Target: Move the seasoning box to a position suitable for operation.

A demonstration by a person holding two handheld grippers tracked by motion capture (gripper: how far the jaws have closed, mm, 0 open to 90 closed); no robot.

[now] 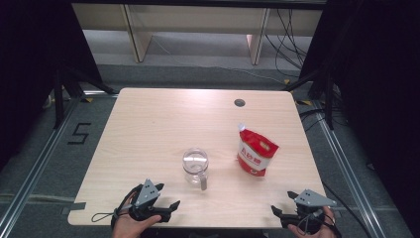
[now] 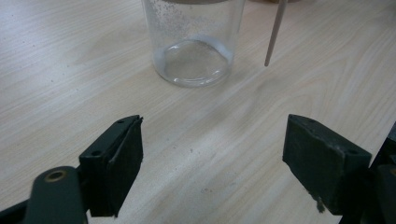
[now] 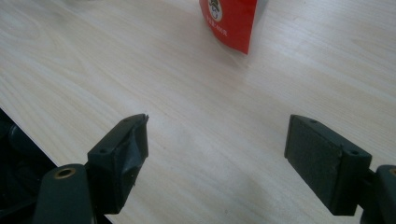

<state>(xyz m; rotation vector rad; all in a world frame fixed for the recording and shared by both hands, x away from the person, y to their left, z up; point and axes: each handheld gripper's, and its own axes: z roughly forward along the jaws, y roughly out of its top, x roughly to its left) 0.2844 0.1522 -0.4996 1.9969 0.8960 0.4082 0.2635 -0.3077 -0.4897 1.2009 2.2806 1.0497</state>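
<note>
Resting near the front edge of the tabletop [image 1: 148,124], left tongs [image 1: 166,202] and right tongs [image 1: 281,212] both released, jaws spread wide, nothing between them. Facing the left tongs, just ahead: clear glass jar [image 1: 196,166], upright, thin stick [image 2: 275,32] hanging at its side. Standing beside the jar, toward the right tongs yet well apart from them: red-and-white spouted pouch [image 1: 255,151].

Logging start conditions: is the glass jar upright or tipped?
Upright. The jar stands on its base on the table, mouth upward; the left gripper view shows its round bottom flat on the wood.
</note>
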